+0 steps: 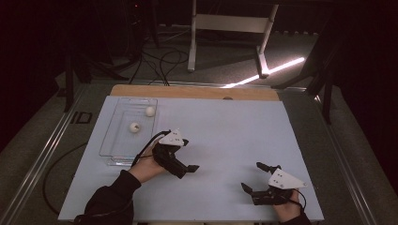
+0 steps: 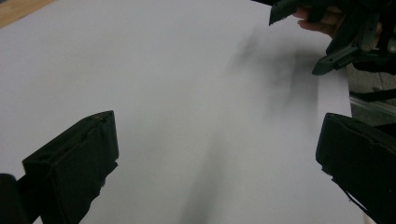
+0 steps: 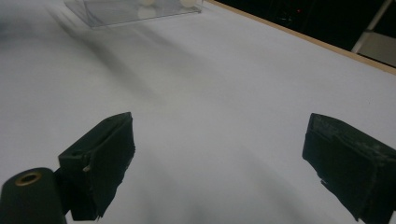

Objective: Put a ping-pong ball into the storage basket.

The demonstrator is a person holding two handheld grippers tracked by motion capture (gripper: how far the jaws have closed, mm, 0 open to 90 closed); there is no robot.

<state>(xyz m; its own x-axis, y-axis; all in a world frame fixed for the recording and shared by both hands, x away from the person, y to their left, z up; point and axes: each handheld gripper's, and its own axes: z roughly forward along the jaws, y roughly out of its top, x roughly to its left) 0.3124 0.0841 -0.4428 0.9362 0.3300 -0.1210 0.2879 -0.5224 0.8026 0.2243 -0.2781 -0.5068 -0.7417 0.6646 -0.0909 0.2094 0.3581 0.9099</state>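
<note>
My left gripper [image 1: 189, 154] hovers over the pale sheet [image 1: 225, 136] left of centre, open, jaws wide with nothing between them. My right gripper [image 1: 253, 176] is near the front right edge, also open and holding nothing. In the left gripper view the left gripper [image 2: 218, 126] has bare sheet between its jaws, and the right gripper [image 2: 345, 37] and a hand show at the top right. The right gripper view has the right gripper [image 3: 219, 123] over bare sheet. A clear tray [image 1: 117, 140] at the left holds two white balls [image 1: 149, 111] [image 1: 134, 126].
The clear tray [image 3: 116, 14] and its balls [image 3: 147, 3] lie far off in the right gripper view. A wooden table edge [image 1: 197, 92] runs along the back. Beyond it are cables and a white stand [image 1: 225, 28] on the floor.
</note>
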